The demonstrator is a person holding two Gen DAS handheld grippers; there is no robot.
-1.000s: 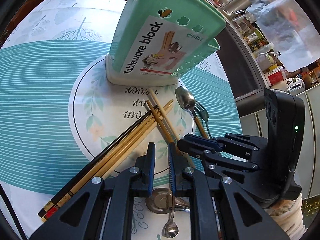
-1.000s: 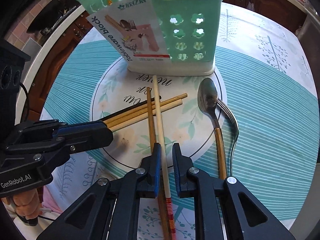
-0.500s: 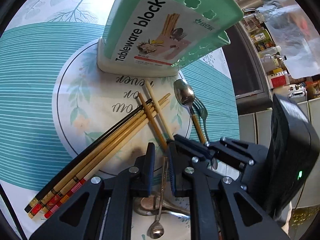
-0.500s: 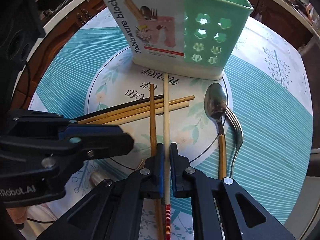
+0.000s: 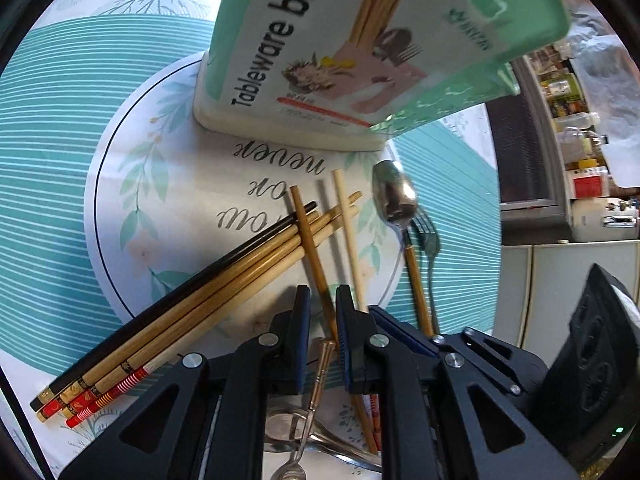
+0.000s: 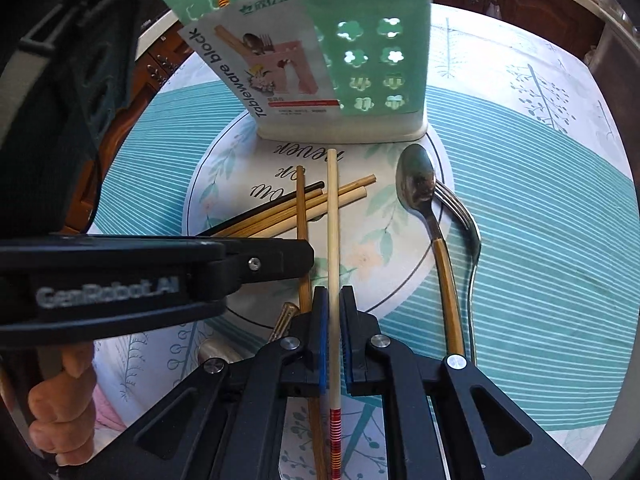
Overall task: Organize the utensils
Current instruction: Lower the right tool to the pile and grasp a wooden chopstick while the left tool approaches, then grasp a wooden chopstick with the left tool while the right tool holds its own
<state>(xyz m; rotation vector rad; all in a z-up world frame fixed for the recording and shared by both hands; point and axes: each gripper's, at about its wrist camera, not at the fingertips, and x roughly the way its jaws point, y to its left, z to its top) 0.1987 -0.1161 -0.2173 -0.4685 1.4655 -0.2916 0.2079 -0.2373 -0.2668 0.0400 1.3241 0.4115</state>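
Pale chopstick [image 6: 333, 240] sits clamped between the right gripper [image 6: 333, 308] jaws.

Under everything you have a round counter [image 6: 592, 92] covered by a tablecloth [image 5: 60, 184] with broad teal bands crossed by thin white stripes, pale leaf and tree prints toward its edges, and a white circular centre [image 6: 224, 184] ringed by a thin dark line with cursive lettering and green sprigs. Past the cloth's rim in your left wrist view you can see a pale cabinet front [image 5: 560, 280], a dark-framed glass door [image 5: 520, 152], and a shelf crowded with bottles and jars [image 5: 576, 120], too small to read. In your right wrist view, dark wooden cabinet doors [image 6: 520, 4] with metal handles stand behind the counter.
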